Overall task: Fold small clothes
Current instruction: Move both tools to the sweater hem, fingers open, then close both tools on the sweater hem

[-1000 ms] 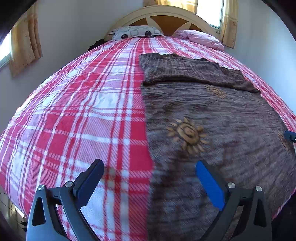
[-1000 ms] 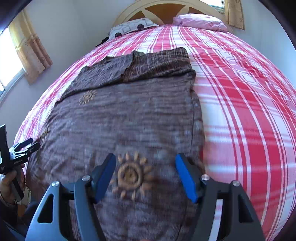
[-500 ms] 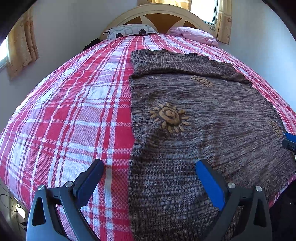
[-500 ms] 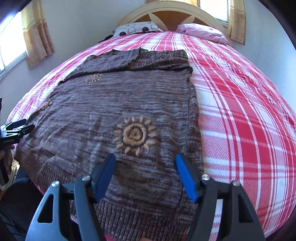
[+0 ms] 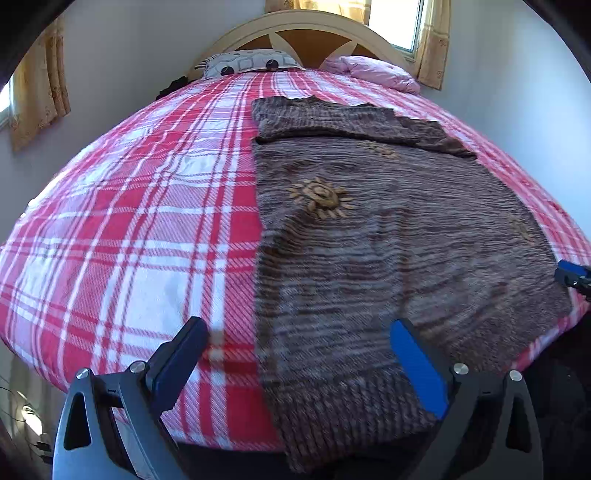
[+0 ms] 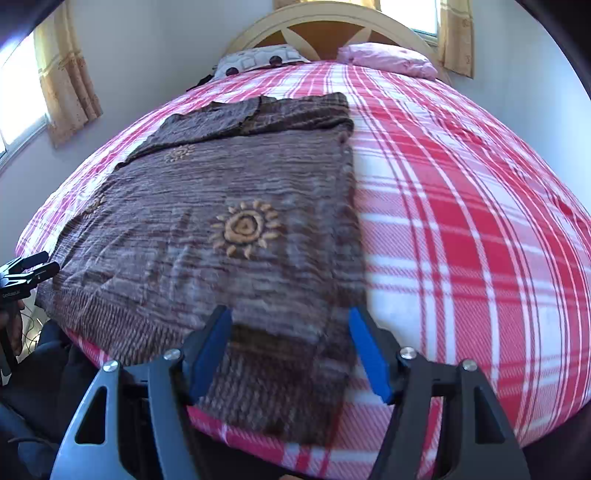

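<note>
A brown knitted sweater with tan sun motifs lies flat on the bed, its far end folded over on itself. In the left wrist view my left gripper hovers open above the sweater's near left hem corner, nothing between its fingers. In the right wrist view the same sweater fills the left half, and my right gripper stands open over its near right hem corner, pads apart from the cloth. The right gripper's blue tip peeks in at the left view's right edge.
The bed's red and white plaid cover spreads left of the sweater and right of it. Pillows and a wooden headboard sit at the far end. Walls and curtained windows flank the bed. A person's hand holds the left gripper.
Both grippers have drawn back toward the foot of the bed, so the sweater's near hem and the bed's edge now show. Both jaws stay apart as before.
</note>
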Available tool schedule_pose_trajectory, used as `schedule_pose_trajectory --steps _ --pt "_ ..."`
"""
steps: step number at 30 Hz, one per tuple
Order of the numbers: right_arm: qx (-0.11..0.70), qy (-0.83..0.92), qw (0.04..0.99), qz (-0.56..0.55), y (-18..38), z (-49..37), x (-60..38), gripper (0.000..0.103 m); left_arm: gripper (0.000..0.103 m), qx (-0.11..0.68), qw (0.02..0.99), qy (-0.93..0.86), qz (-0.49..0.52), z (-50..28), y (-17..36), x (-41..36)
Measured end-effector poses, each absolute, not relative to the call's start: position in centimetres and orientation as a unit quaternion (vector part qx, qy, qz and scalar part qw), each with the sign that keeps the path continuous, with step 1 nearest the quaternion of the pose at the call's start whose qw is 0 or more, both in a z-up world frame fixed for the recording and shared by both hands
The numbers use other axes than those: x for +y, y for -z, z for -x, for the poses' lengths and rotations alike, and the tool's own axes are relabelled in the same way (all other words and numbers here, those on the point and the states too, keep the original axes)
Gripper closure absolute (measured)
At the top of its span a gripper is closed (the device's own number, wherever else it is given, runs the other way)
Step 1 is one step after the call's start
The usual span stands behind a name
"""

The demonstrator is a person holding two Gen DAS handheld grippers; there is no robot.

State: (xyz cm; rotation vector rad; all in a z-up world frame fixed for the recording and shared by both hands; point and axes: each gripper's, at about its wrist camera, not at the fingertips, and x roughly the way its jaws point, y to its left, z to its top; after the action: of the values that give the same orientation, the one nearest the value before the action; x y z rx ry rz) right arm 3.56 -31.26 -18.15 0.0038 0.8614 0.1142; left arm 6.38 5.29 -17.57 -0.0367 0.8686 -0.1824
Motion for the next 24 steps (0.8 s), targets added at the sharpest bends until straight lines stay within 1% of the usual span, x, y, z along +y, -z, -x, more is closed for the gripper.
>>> schedule_pose_trajectory --steps 3,6,7,8,9,11,12,13,14,15,16,20,24 --pt "0.428 -0.043 0.903 -0.008 18.5 -2.1 -32.2 0.034 0.004 0.416 0.903 0.100 0.027 -5.7 17.5 5.2" --pt "0.429 -0.044 0.902 -0.018 18.6 -1.7 -32.6 0.037 0.016 0.415 0.903 0.105 0.034 -5.6 17.4 5.0" --pt "0.430 -0.048 0.901 -0.029 18.5 -1.6 -32.8 0.041 0.022 0.414 0.903 0.106 0.033 -5.6 17.4 5.0" --pt "0.430 -0.048 0.901 -0.029 18.5 -1.6 -32.8 0.046 0.023 0.415 0.903 0.107 0.028 -5.7 17.4 4.8" --pt "0.429 -0.061 0.900 -0.043 18.5 -1.6 -32.7 0.048 0.025 0.416 0.903 0.104 0.024 -5.6 17.4 4.8" --pt "0.429 -0.065 0.900 -0.047 18.5 -1.7 -32.6 0.053 0.036 0.416 0.903 0.101 0.026 -5.6 17.2 5.0" --pt "0.430 -0.067 0.899 -0.048 18.6 -1.6 -32.6 0.054 0.049 0.419 0.903 0.093 0.026 -5.8 17.0 5.3" --pt "0.433 -0.067 0.898 -0.046 18.6 -1.6 -32.6 0.059 0.053 0.423 0.902 0.088 0.025 -6.0 16.9 5.6" --pt "0.436 -0.071 0.895 -0.053 18.6 -1.5 -32.7 0.062 0.053 0.430 0.898 0.085 0.028 -6.2 16.9 5.9" --pt "0.436 -0.071 0.895 -0.053 18.6 -1.5 -32.7 0.063 0.053 0.433 0.897 0.085 0.031 -6.3 16.9 6.1" --pt "0.442 -0.081 0.891 -0.067 18.6 -1.4 -32.8 0.064 0.053 0.434 0.897 0.082 0.031 -6.3 17.0 6.3" --pt "0.444 -0.081 0.891 -0.057 18.7 -1.2 -32.3 0.064 0.053 0.438 0.896 0.068 0.009 -5.8 17.1 5.7" --pt "0.442 -0.090 0.891 -0.062 18.9 -1.0 -32.2 0.064 0.053 0.447 0.890 0.080 0.023 -5.2 17.0 6.2"
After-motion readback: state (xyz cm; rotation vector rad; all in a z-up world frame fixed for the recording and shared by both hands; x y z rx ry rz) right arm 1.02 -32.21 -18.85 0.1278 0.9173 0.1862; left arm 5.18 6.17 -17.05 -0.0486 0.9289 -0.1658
